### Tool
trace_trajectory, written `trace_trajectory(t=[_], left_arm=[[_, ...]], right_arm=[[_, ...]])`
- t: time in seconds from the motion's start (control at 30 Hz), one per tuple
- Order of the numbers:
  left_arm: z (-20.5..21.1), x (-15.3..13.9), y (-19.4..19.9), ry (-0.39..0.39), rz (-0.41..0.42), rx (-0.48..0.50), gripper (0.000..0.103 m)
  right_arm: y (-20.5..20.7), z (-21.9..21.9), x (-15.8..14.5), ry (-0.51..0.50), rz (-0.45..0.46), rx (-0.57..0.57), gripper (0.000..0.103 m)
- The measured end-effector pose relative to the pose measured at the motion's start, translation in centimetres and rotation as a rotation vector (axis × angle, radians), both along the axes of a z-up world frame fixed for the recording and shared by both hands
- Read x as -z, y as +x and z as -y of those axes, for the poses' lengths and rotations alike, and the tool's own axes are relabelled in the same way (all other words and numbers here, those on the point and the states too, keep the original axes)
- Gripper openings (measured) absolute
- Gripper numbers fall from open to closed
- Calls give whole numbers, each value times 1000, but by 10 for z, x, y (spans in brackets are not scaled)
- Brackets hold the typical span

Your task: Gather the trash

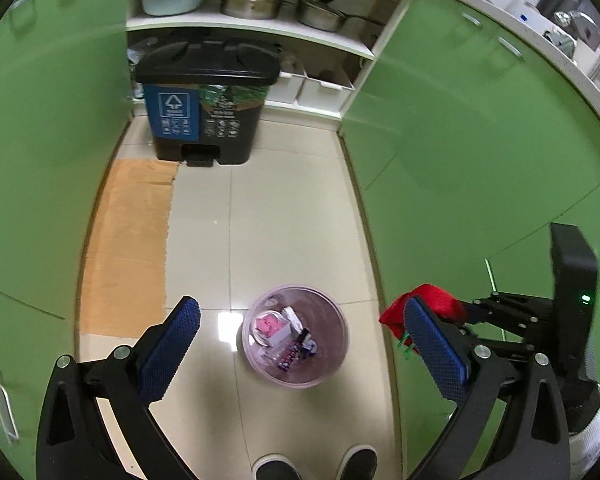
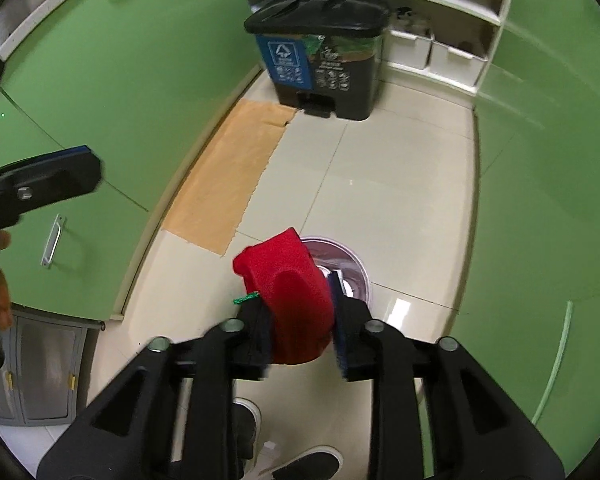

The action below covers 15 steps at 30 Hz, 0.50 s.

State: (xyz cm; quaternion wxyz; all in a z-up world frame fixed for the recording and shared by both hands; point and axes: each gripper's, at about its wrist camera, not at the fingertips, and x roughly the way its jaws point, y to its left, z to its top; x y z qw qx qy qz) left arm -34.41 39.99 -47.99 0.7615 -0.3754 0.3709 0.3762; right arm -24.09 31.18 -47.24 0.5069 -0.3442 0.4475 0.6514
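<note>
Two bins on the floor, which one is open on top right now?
The small round pink wastebasket near the shoes: no lid, wrappers visible inside. The big black pedal bin by the shelves has its lid down.

Open tiled floor [image 1: 284, 216] down the aisle, hemmed by green cabinets [image 1: 460, 168] on both sides, blocked ahead by the black pedal bin [image 1: 208, 100], with the small wastebasket [image 1: 296, 334] standing mid-aisle below.

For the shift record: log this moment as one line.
left gripper: open, empty | right gripper: red cloth item between its pads, above pink wastebasket | wastebasket: on floor, holds trash
</note>
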Motion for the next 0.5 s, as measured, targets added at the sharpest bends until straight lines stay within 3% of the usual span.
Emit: trace_trajectory(t=[0.03,0.07,0.3,0.4,0.5], left_arm=[[0,2,-3,0,0,-7,98],[-1,5,-6,-1,1,-16,98],[7,2,-13,1,-20,-31,98],[13,-15,-9,3,-17,-24,98],[23,-46,0,8,-17,-3,98]], right_arm=[[-3,-4,6,-2,-6,-4,94],[-5,-5,7,10,-7,-2,99],[-11,-5,4,23,32,16,99],[-3,2,-15,27,37,43,99],[12,12,-54,36,38,87,99]])
